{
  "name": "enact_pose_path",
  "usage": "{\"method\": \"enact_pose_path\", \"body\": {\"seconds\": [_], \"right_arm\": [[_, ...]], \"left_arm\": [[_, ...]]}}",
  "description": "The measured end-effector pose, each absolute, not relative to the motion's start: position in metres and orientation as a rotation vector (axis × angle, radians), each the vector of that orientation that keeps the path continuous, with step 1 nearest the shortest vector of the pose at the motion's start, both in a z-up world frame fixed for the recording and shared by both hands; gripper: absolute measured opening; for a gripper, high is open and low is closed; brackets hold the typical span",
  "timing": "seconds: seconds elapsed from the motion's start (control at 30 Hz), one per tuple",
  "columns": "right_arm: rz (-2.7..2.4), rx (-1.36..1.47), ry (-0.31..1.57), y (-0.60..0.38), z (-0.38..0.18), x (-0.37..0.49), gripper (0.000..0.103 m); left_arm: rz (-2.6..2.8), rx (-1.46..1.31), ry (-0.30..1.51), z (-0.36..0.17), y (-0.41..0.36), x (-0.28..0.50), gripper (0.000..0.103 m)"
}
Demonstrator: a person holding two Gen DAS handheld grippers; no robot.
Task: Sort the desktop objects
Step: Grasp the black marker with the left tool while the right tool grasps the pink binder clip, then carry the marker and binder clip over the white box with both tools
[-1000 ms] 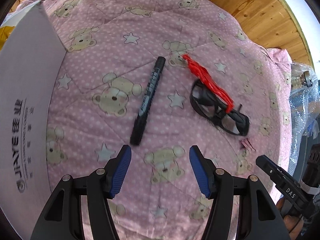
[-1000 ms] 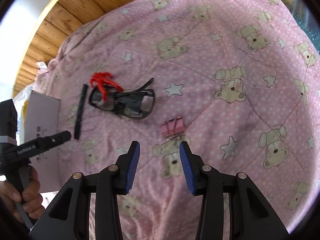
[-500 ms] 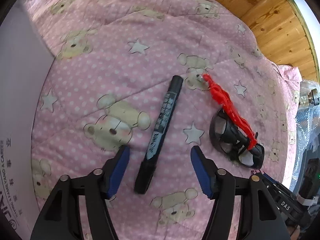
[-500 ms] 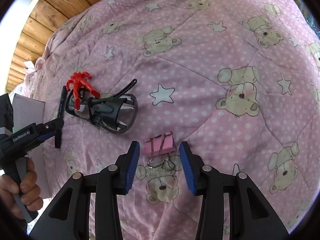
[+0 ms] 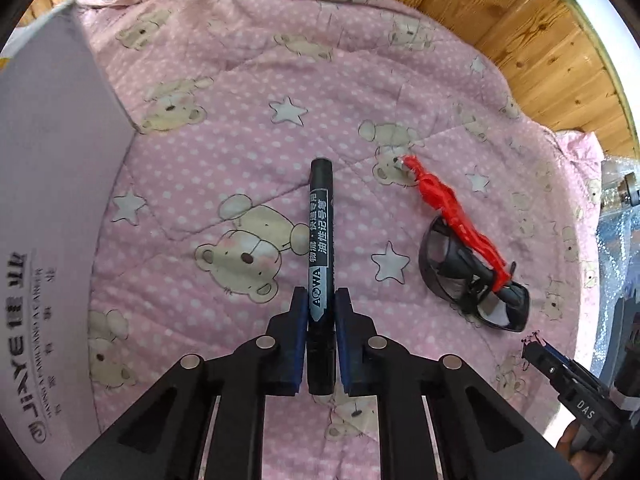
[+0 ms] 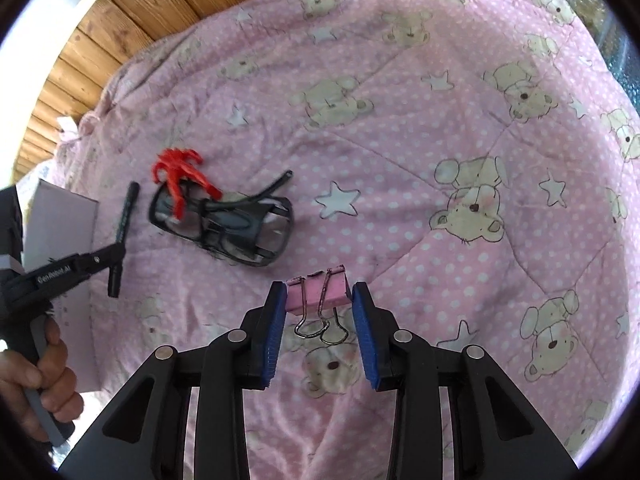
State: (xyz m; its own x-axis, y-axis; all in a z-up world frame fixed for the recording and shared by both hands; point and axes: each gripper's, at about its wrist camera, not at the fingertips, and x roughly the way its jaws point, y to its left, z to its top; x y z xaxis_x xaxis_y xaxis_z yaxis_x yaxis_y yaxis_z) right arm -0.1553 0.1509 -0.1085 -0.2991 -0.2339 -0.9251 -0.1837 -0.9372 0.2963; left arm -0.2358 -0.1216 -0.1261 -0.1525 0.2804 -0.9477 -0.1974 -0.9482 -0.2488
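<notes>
marker point(image 5: 320, 256) clamped in left gripper point(image 5: 321, 312) for boxing, pink binder clip point(image 6: 318, 294) between right gripper point(image 6: 319, 304) open pads, not yet pinched.

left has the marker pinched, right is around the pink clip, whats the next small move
Probably close the right gripper on the pink binder clip: its pads flank the clip body but the right pad shows a gap. The left gripper is shut on the black marker, seemingly ready to lift.

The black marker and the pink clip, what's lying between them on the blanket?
The black glasses with a red cord lie between the marker and the pink clip, seen from the right wrist.
</notes>
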Motion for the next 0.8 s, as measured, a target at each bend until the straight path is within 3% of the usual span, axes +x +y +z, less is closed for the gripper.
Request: {"method": "enact_pose_path", "body": {"seconds": [0.3,0.8], "right_arm": [[-2.419,1.781,-0.574,0.128,-0.085,-0.149,0.035],[-2.36,1.679,-0.463,0.064,-0.042,-0.126,0.035]], "left_arm": [[2.179,-1.771,-0.175,-0.092,-0.131,-0.217,0.014],[2.171,-1.646,-0.289,-0.022,-0.161,-0.17,0.014]]}}
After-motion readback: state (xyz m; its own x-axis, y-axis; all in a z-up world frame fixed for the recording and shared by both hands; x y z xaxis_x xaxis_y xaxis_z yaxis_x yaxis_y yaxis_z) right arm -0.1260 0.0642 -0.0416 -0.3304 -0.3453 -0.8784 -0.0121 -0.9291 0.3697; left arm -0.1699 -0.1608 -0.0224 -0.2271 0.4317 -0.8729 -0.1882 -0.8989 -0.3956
